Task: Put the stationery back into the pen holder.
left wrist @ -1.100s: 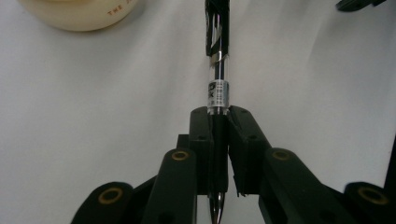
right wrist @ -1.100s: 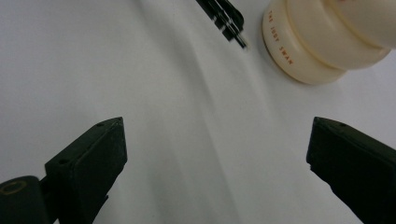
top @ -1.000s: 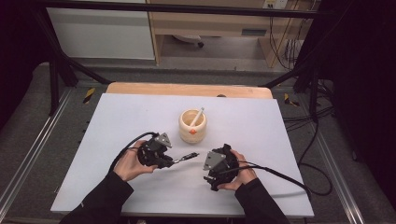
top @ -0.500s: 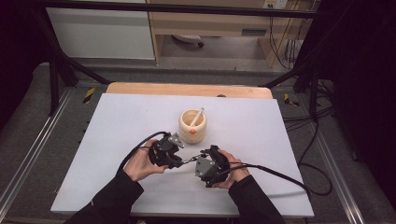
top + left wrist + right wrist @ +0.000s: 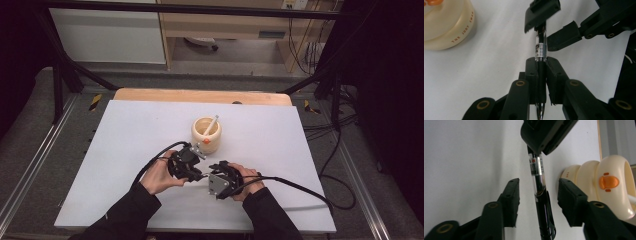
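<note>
Near the front middle of the white surface (image 5: 125, 150), the left gripper (image 5: 541, 65) is clamped on a black pen (image 5: 540, 50), its jaws pressed tight on the barrel. The right gripper (image 5: 537, 191) stands with its jaws apart on either side of the pen's other end, not touching it. Since a second ago the two grippers have drawn together from well apart until they nearly meet. Just beyond them stands a cream cup (image 5: 206, 134) with a white stick (image 5: 210, 125) leaning in it; nothing lies between the grippers and the cup.
</note>
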